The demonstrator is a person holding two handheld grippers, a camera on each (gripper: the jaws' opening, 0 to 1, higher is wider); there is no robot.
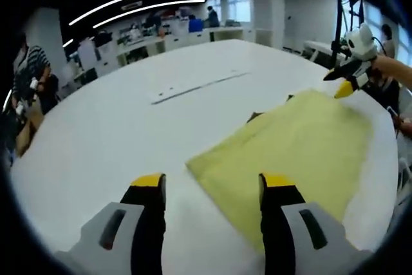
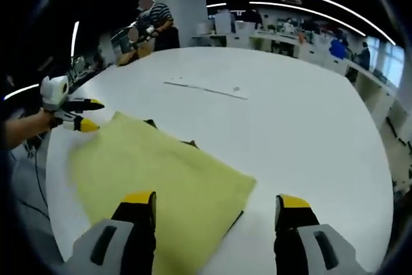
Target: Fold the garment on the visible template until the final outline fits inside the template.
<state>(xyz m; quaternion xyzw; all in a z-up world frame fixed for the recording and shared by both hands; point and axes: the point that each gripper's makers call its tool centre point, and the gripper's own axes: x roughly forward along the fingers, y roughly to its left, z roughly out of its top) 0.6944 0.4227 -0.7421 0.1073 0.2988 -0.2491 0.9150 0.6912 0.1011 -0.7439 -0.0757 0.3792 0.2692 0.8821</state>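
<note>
Yellow, seemingly soft rectangular garment (image 1: 293, 149) on table (image 1: 116, 133)

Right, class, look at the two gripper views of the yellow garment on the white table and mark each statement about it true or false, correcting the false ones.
1. The garment is yellow. True.
2. The left gripper has its jaws shut on the cloth. False: its jaws stand apart, gripping nothing.
3. The garment lies on a white table. True.
4. The right gripper is shut. False: its jaws are open.
5. The garment hangs in the air. False: it lies flat.
</note>
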